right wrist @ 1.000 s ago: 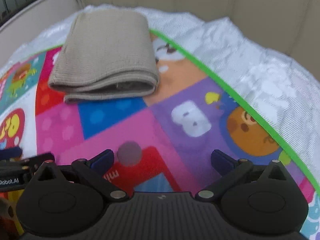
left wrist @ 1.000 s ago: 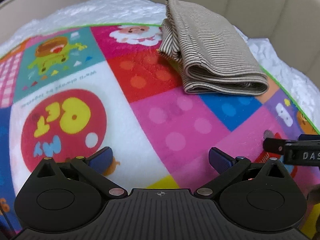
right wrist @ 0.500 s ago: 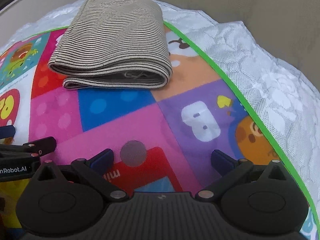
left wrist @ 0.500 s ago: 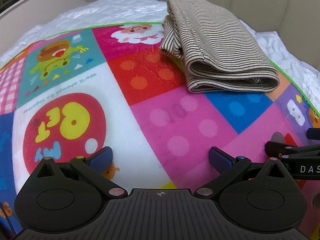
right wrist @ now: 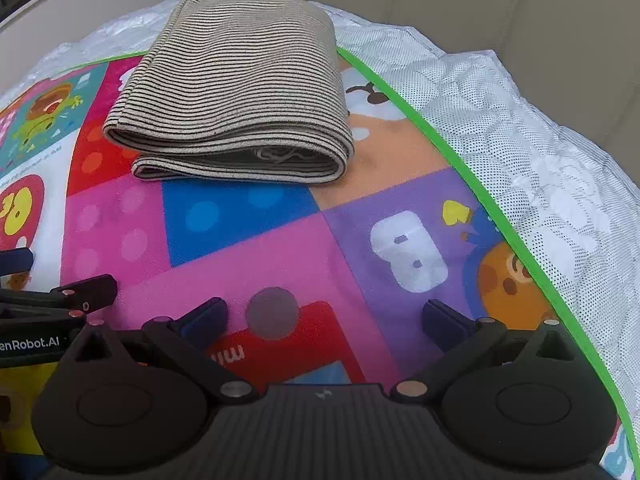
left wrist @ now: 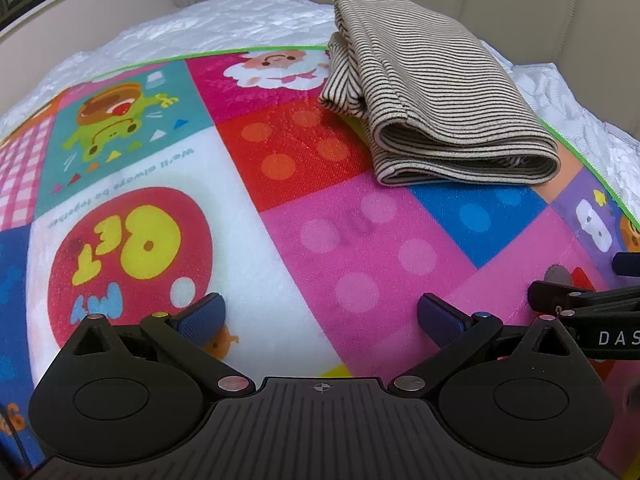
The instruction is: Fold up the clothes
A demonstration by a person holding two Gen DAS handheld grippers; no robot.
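A beige garment with thin dark stripes lies folded into a thick rectangle at the far end of a colourful cartoon play mat. My left gripper hovers low over the mat's white and pink squares, open and empty, well short of the garment. To its right my right gripper is also open with nothing between its fingers, above the red and purple squares. Each gripper's fingers show at the edge of the other's view.
The mat has a green border and rests on a white quilted bed cover. A beige padded headboard stands right behind the garment. A pale ledge runs along the far left.
Both grippers have moved forward a little toward the folded garment, which now looks larger and nearer. Both stayed open; the garment has not moved.
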